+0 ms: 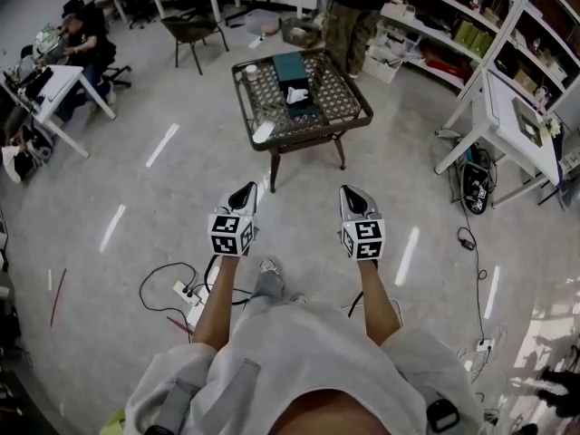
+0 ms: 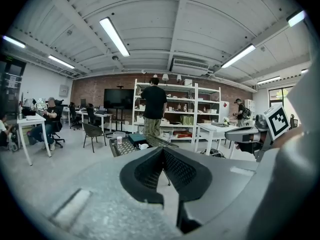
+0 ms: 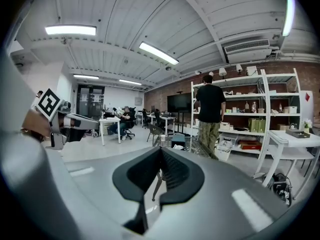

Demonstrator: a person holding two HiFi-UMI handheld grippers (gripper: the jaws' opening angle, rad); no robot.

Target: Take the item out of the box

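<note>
The job has not really begun yet. The person stands on the grey floor, well apart from a small table with a woven tabletop. On that tabletop sits a dark teal box, and a crumpled white item shows at the box. It looks like it pokes out of the top, but from this far away I cannot tell for sure if it is inside or only lying on the box. A little cup stands beside the box, and a flat white thing lies near the front edge of the table. The left gripper is held out in front of the person, with its two jaws pressed together and nothing between them. The right gripper is held out next to it, and its jaws are pressed together too, with nothing in them. Both point toward the table but are nowhere near the box. So nothing is done so far. I think the person has to get close to the table, spread one gripper's jaws, pinch the white item, and lift it out of the box. Another person stands just behind the table by some shelves.
</note>
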